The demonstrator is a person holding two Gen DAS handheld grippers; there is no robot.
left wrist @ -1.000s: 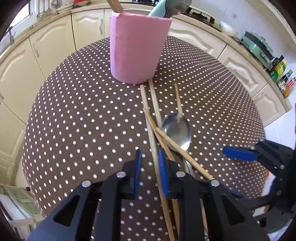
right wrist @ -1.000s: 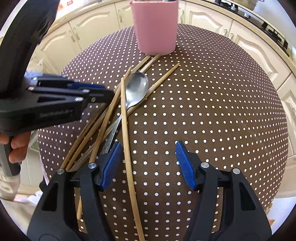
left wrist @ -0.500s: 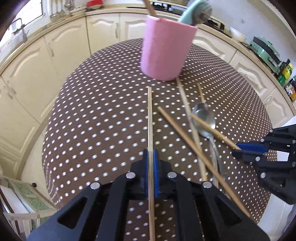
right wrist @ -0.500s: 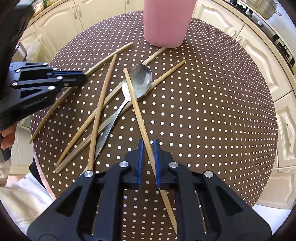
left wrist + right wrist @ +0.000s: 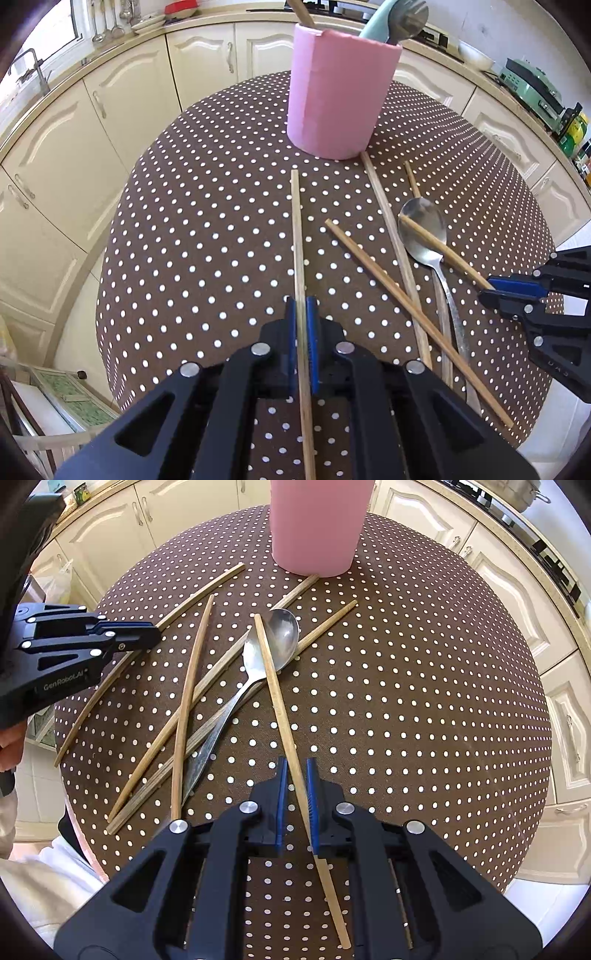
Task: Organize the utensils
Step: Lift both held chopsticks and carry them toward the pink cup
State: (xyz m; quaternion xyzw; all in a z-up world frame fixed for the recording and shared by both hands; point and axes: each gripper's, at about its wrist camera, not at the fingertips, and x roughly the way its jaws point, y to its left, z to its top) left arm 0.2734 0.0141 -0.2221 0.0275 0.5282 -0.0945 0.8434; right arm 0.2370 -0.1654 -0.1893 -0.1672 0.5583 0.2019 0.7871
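A pink utensil holder (image 5: pixel 341 92) stands at the far side of the dotted round table (image 5: pixel 207 236), with a wooden handle and a teal-handled utensil inside; it also shows in the right wrist view (image 5: pixel 314 524). My left gripper (image 5: pixel 302 306) is shut on a wooden chopstick (image 5: pixel 296 229) that points at the holder. My right gripper (image 5: pixel 295 771) is shut on another chopstick (image 5: pixel 273 679), whose tip lies over a metal spoon (image 5: pixel 275 642). Three more chopsticks (image 5: pixel 186 701) lie crossed beside and under the spoon. The spoon (image 5: pixel 424 232) also shows in the left wrist view.
Cream kitchen cabinets (image 5: pixel 122 96) ring the table. A counter with green appliances and bottles (image 5: pixel 532 88) runs at the back right. A stove top (image 5: pixel 546 550) is at the far right. The table edge drops off near both grippers.
Both grippers closed, each on a chopstick. The left one has pulled its chopstick out of the pile to the left and raised it. The right one holds its chopstick angled over the spoon.
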